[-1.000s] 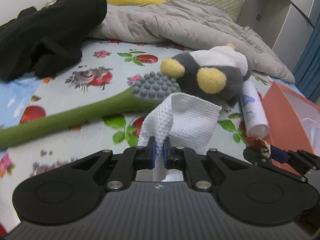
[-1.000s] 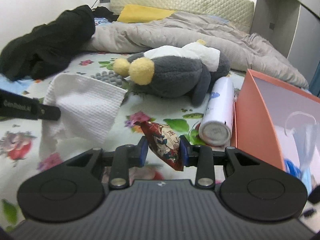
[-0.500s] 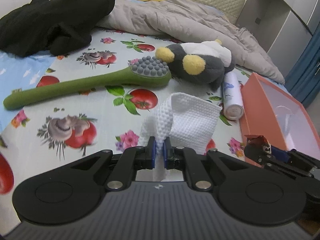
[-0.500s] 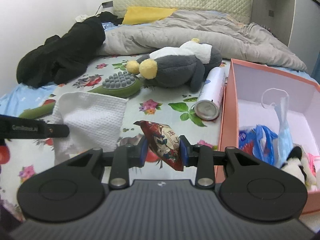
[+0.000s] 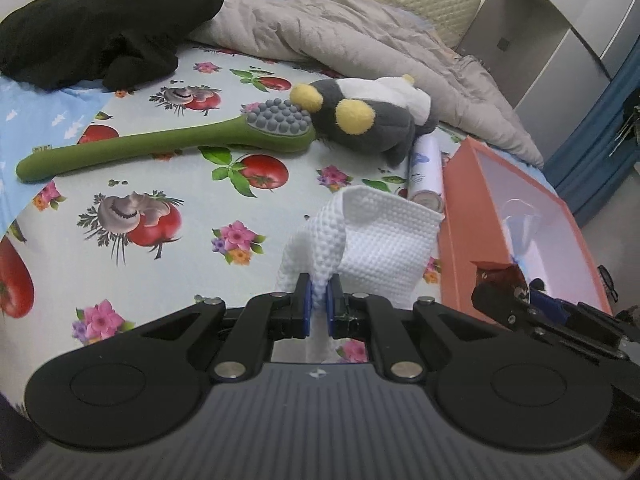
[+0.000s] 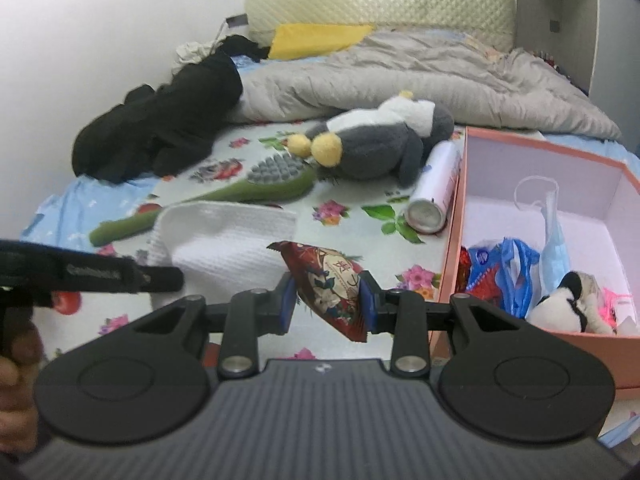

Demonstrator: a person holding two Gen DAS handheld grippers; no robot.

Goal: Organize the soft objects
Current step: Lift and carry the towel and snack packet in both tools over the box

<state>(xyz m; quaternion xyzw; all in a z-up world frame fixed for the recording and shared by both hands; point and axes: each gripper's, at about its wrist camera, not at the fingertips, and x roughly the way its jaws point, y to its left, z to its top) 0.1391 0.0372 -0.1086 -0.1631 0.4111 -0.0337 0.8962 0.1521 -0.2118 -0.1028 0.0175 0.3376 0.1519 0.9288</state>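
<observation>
White cloth (image 5: 372,236) is pinched in the left gripper's (image 5: 319,300) jaws beside the box (image 6: 454,240); the right gripper's (image 6: 327,300) jaws clamp a red packet (image 6: 334,280) there too.

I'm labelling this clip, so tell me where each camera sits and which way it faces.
Left wrist: on the left gripper, angled down the bed; its fingers pinch the white cloth.
Right wrist: on the right gripper, facing the headboard; holds the red packet; a hand at left.
Shared: plush penguin, green brush, pink box.
</observation>
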